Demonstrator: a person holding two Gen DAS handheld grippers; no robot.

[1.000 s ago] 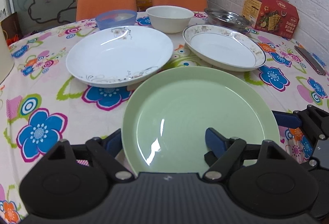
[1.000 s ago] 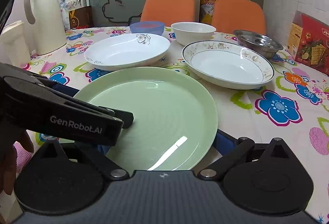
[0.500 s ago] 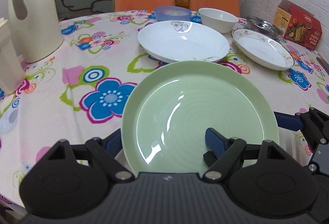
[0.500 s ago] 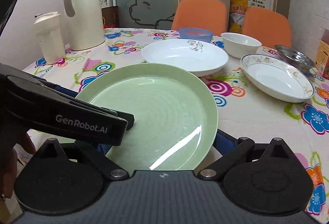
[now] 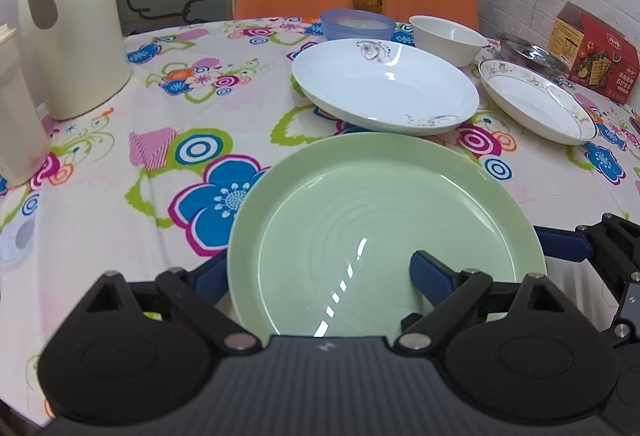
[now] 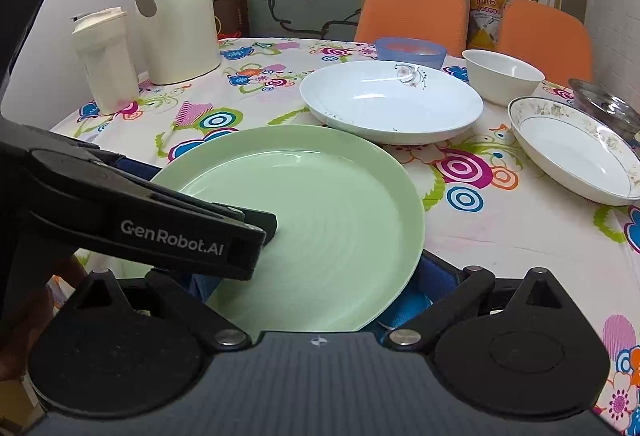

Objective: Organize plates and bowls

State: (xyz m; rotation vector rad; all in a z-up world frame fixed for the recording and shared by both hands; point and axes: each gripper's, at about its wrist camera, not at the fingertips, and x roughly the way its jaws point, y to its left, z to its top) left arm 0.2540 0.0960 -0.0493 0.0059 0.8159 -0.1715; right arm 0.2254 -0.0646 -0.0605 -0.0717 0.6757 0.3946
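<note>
Left gripper (image 5: pixel 320 276) and right gripper (image 6: pixel 316 288) — both clamping green plate (image 5: pixel 384 220) rim; plate above table (image 5: pixel 120 164)

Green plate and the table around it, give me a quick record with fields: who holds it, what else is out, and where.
held item: green plate
left gripper: shut on plate's near rim
right gripper: shut on plate's right edge
beyond plate: large white plate
right of that: floral-rimmed dish
far row: blue bowl, white bowl, metal bowl
left side: cream thermos jug, cream tumbler
surface: floral tablecloth
</note>
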